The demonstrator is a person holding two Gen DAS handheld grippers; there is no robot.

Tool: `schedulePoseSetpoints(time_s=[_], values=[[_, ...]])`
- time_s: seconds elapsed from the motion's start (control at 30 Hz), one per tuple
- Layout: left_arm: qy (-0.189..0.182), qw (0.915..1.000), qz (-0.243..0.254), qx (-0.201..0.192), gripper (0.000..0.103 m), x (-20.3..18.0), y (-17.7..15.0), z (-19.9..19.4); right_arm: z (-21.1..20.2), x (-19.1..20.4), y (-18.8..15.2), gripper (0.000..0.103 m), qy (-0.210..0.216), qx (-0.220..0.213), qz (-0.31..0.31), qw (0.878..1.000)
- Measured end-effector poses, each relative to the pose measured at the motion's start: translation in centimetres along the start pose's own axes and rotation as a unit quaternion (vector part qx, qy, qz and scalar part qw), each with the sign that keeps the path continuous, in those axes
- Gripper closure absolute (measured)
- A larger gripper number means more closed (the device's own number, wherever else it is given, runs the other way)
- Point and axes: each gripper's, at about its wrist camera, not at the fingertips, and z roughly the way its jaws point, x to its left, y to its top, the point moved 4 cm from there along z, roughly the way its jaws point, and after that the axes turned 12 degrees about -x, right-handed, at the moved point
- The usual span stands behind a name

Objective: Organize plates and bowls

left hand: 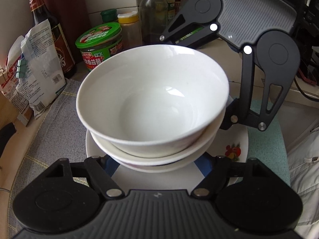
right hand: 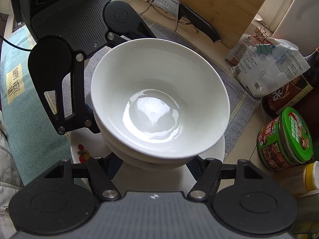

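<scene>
Stack of white bowls sits centre frame in both wrist views: top bowl tilted, nested in a second bowl, with a further rim showing beneath; the whole stack rests on a white plate with a red floral print near its rim. Plate lies on a grey checked cloth on the table; a teal mat with a "HAPPY VERY DAY" label lies beside it at the left of the right wrist view. Left gripper at the bottom of its own view, jaws spread to either side of the lower bowls; pads mostly hidden under the stack, so cannot tell whether they press on anything. In the right wrist view the same gripper shows at upper left, one finger reaching the stack's left side. Right gripper at the bottom of its own view, jaws straddling the base of the stack and drawn in close to the lower bowl; actual contact is hidden by the bowl's flare. Background, upper left of the left wrist view: green-lidded jar, dark sauce bottle, clipped paper bags, yellow-capped jar. Upper right of the right wrist view: knife on a wire rack against a wooden board.
</scene>
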Motion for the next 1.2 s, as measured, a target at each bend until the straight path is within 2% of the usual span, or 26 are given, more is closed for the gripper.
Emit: schedulePoseSetpoints(time_s=[0.07, 0.13, 0.2, 0.3, 0.37, 0.4, 0.47, 0.6, 0.7, 0.77, 0.83, 0.93, 1.0, 1.2], values=[[0.014, 0.9998, 0.010, -0.008, 0.019, -0.4, -0.1, -0.3, -0.4, 0.1, 0.3, 0.013, 0.003, -0.013, 0.003, 1.000], [0.034, 0.9990, 0.026, -0.011, 0.010, -1.0, -0.3, -0.8, -0.6, 0.3, 0.4, 0.007, 0.001, -0.019, 0.001, 1.000], [0.056, 0.9979, 0.028, -0.016, 0.010, -1.5, -0.5, -1.7, -0.9, 0.7, 0.2, 0.005, -0.007, -0.021, -0.011, 1.000], [0.111, 0.9934, -0.002, -0.031, 0.008, -1.7, -0.8, -3.5, -1.5, 0.7, -0.3, 0.003, -0.010, -0.025, -0.007, 1.000], [0.146, 0.9876, -0.027, -0.050, 0.004, -2.0, -0.9, -5.2, -2.1, 0.8, -0.4, 0.002, -0.016, -0.027, 0.004, 1.000], [0.169, 0.9831, -0.036, -0.062, 0.001, -2.1, -1.0, -6.1, -2.4, 0.8, -0.4, 0.001, -0.027, -0.028, 0.012, 0.999], [0.211, 0.9725, -0.055, -0.082, 0.001, -2.5, -1.1, -7.8, -2.8, 0.9, -0.4, 0.000, -0.059, -0.024, 0.036, 0.997], [0.278, 0.9520, -0.093, -0.090, 0.001, -3.2, -1.8, -10.0, -3.8, 1.9, -0.1, 0.000, -0.124, -0.022, 0.131, 0.983], [0.314, 0.9345, -0.152, -0.071, 0.001, -3.2, -2.7, -11.3, -3.9, 4.0, -0.1, 0.000, -0.173, -0.007, 0.211, 0.962], [0.317, 0.9237, -0.203, -0.073, 0.001, -3.3, -3.4, -12.4, -4.1, 5.8, 0.0, 0.000, -0.217, 0.002, 0.245, 0.945], [0.311, 0.9179, -0.235, -0.075, 0.001, -3.8, -4.1, -13.8, -4.3, 7.3, -0.1, 0.000, -0.254, 0.009, 0.285, 0.924], [0.312, 0.9130, -0.252, -0.072, 0.001, -4.7, -4.4, -15.5, -5.2, 9.0, -0.2, 0.000, -0.294, 0.002, 0.362, 0.885], [0.316, 0.9098, -0.261, -0.068, 0.001, -5.4, -4.4, -16.5, -6.2, 10.3, 0.1, 0.000, -0.314, -0.011, 0.390, 0.865], [0.309, 0.9174, -0.238, -0.079, 0.001, -7.3, -3.6, -18.7, -9.0, 13.1, 0.7, 0.000, -0.357, -0.054, 0.434, 0.825]])
